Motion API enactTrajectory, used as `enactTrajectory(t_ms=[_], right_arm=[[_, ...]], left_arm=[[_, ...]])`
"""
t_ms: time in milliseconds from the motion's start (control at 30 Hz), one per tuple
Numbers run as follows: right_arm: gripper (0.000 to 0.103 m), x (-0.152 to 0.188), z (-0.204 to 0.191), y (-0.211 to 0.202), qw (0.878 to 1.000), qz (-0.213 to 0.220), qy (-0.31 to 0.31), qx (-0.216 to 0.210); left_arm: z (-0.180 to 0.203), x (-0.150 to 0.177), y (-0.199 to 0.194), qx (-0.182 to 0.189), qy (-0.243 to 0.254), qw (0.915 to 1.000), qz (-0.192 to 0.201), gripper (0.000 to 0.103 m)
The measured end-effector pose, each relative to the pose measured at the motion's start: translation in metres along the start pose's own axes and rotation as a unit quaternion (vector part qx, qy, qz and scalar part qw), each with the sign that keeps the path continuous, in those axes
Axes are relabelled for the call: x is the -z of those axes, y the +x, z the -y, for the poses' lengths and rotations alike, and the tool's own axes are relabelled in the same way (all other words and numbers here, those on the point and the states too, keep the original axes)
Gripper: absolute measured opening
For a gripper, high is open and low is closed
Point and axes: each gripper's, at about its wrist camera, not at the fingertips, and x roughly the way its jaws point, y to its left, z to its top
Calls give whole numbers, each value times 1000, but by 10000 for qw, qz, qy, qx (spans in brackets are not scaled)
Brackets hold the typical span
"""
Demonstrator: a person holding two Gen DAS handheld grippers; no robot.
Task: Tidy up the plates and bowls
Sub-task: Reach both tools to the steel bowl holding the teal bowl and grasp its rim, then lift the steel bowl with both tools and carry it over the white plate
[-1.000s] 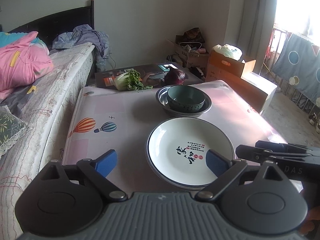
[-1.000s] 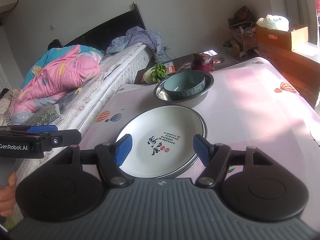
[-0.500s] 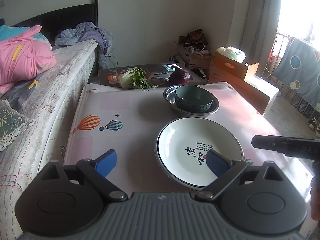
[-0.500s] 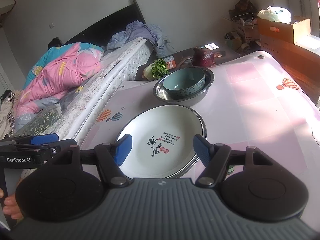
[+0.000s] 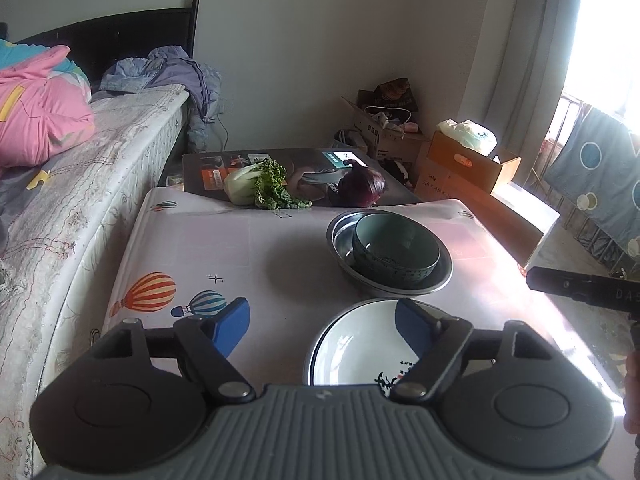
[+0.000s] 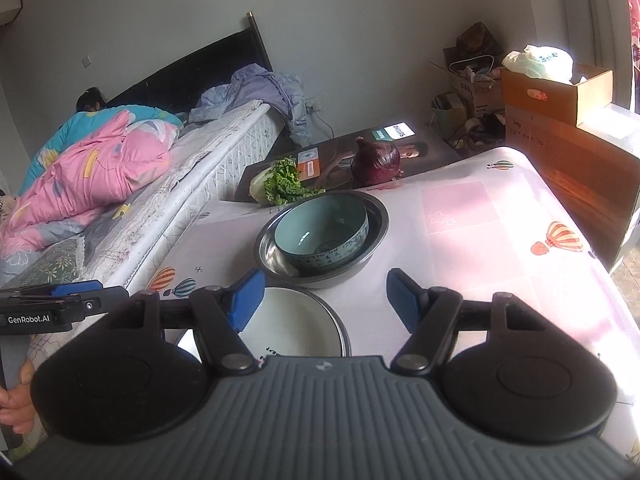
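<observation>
1. bed [image 5: 100, 152], far left: pink quilt [image 5: 36, 120] heaped on it; no part in the task.

2. table [image 5: 280, 252], balloon-print cloth: it carried all the crockery.

3. left tool [image 5: 322, 320]: you held it low over the near table edge, its blue pads standing well apart, nothing between them. the right pad overlapped the plate's rim in view; contact could not be told.

4. leafy cabbage [image 5: 256, 186] and red onion [image 5: 362, 186]: both lay on a dark printed box [image 5: 208, 166] beyond the table's far edge, apart from the crockery.

5. plate [image 5: 352, 348], white with a dark rim and printed characters: it sat flat on the table nearest you, a second rim showing just beneath it in the right wrist view, so likely a stack of two.

6. steel basin [image 5: 440, 276]: just beyond the plate, with the teal bowl [image 5: 396, 246] nested inside, leaning toward one side.

7. right tool [image 6: 324, 294]: you held it over the gap between plate and basin, its pads wide apart and empty.

8. progress, as judged: bowls already gathered, plates apparently stacked; what remained was uniting or moving the two groups, neither yet gripped.
</observation>
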Motion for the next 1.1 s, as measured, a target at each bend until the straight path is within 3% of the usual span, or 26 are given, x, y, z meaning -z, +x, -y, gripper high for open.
enactTrajectory(t_ms=[167,433,833,1100], right_arm=[[64,-23,18,46,9998,-96,142,-56],[41,-46,53,129,9969,-492,607,-24],[26,-52,68,187,9937,-884,693,-16],[24,-43,77,207,9882,-1243,888,-89]], left_arm=[[3,-23,47,211,-208,9995,-117,67],[5,-44,121,282,-464,9971,-541,41],[5,-45,163,161,-390,9951,-897,32],[0,-45,184,149,-514,9917,-1168,29]])
